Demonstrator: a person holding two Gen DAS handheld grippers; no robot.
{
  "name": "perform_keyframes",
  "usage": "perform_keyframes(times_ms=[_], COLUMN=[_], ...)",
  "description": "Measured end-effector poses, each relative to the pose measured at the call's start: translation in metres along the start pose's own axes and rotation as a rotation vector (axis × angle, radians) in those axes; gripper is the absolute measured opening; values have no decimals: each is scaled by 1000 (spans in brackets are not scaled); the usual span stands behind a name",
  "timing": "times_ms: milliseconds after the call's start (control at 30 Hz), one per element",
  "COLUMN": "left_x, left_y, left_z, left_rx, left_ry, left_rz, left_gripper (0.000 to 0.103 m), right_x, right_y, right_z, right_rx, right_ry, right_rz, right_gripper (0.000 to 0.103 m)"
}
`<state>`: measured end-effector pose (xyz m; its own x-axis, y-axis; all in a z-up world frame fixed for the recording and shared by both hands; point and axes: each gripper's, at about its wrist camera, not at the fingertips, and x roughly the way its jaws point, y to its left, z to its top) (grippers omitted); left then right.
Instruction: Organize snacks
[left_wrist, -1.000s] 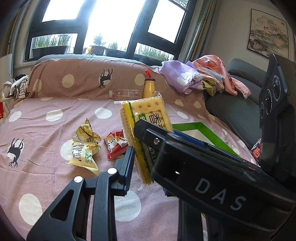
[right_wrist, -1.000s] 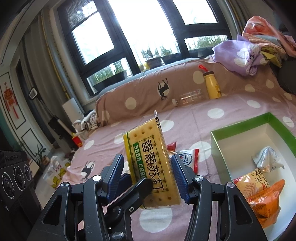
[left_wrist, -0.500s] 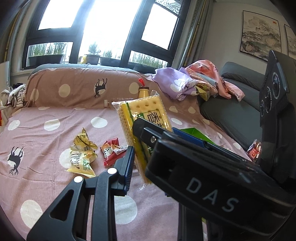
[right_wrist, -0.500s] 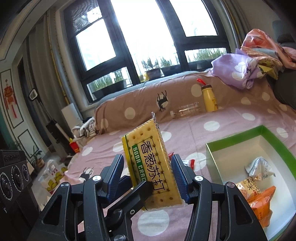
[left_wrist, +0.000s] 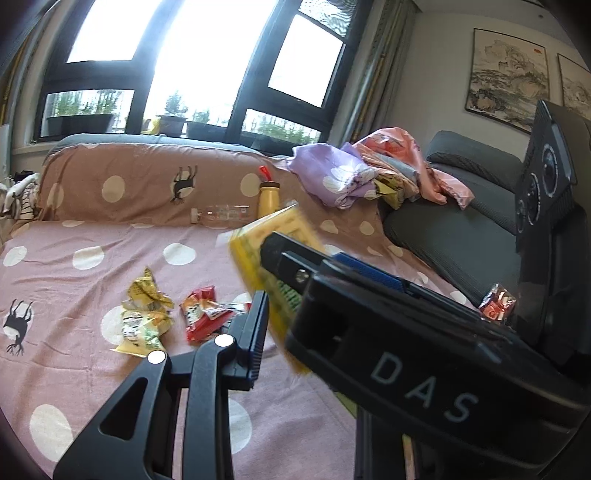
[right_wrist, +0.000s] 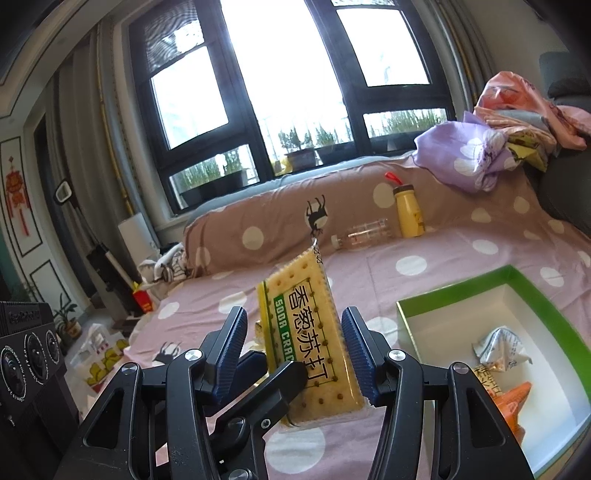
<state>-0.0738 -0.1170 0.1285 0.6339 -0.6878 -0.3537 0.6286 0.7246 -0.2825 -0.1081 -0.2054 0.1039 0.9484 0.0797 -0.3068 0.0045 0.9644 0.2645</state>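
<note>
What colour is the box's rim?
Green, with a white inside, on the box; the right wrist view shows it best.

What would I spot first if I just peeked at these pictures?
A yellow cracker pack stands up between the right tongs, right in the middle. Next comes the green box on the right with snacks inside, and crumpled wrappers on the spotted pink sheet.

Glossy, seemingly plastic cracker wrapper (right_wrist: 314, 343); matte cloth bedsheet (right_wrist: 443, 254)
</note>
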Motion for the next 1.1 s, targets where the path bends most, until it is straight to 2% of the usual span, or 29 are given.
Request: perform_keyframes(times_ms=[100,200,267,333,367,433,567,633,700,767,900,1000,1100], left_x=[0,8,14,18,19,22,29,38,47,57,72,77,80], left_y=[-7,-8,-6,-3,2,16,54,65,76,81,77,70,72], left_z=[2,0,-2,-4,-4,-5,-13,-22,-34,-44,-55,-55,-60], left_rx=[18,29,31,32,14,-53,-211,-231,-267,-289,-302,-256,-263], left_ry=[-14,23,77,126,154,241,410,488,559,621,673,677,682], left_rz=[-6,2,40,80,95,115,87,110,164,164,130,153,138], left_gripper=[19,20,20,21,24,23,29,30,30,29,29,29,29], right_x=[-2,6,17,31,35,42,58,73,85,98,116,118,122], right_y=[-7,-11,-15,-22,-28,-35,-38,-39,-38,-38,-41,-43,-44], right_z=[3,1,-2,-7,-9,-12,-26,-37,-46,-57,-73,-77,-81], right_rx=[40,37,50,85,106,137,172,205,231,252,310,308,307], right_ry=[19,73,135,238,267,327,445,528,582,638,724,726,746], right_rz=[70,29,21,20,25,26,33,57,78,92,116,69,60], right_gripper=[57,57,57,57,57,56,56,56,56,56,56,56,56])
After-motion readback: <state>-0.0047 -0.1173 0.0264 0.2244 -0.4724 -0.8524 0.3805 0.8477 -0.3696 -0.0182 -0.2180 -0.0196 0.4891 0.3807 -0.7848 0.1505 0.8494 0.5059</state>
